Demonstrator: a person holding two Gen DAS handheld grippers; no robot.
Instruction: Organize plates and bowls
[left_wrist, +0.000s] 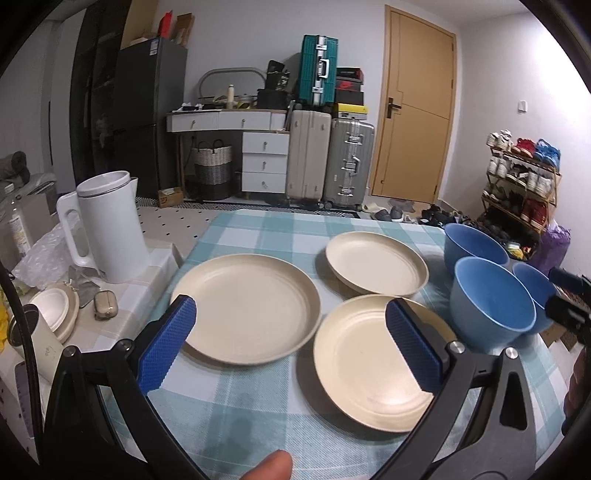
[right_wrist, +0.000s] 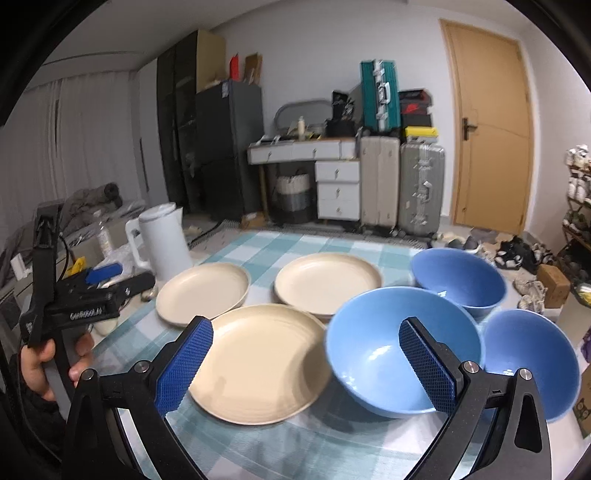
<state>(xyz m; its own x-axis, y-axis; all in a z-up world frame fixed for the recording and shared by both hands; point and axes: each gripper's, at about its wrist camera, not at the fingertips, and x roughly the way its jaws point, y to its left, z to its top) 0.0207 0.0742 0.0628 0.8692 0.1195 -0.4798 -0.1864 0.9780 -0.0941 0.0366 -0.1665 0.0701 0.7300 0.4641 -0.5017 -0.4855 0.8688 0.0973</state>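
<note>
On top of the table with the teal-and-white checked cloth (left_wrist: 236, 398): three round cream plastic plates and three round blue bowls, none stacked.

Largest cream plate (left_wrist: 245, 308) toward the table's left edge, just beside the near cream plate (left_wrist: 364, 363); far cream plate (left_wrist: 376, 264) behind them, near the far edge. Same three in the right wrist view: left plate (right_wrist: 202, 291), near plate (right_wrist: 264, 363), far plate (right_wrist: 327, 282).

Blue bowls grouped along the right edge: middle blue bowl (left_wrist: 493, 299) closest to the near plate, far blue bowl (left_wrist: 474, 243) behind it, third blue bowl (left_wrist: 533, 284) partly hidden at the right. Right wrist view: middle bowl (right_wrist: 391, 350), far bowl (right_wrist: 458, 277), rightmost bowl (right_wrist: 532, 362), the three touching or nearly so.

Left gripper (left_wrist: 291, 347) released, blue ribbed pads wide apart, hovering above the gap between the largest and near plates, grasping nothing. Right gripper (right_wrist: 306, 365) likewise spread wide and empty, above the near plate and middle bowl.

Beyond the left edge: tall white lidded plastic kettle (left_wrist: 109, 225), upright on a side surface.
</note>
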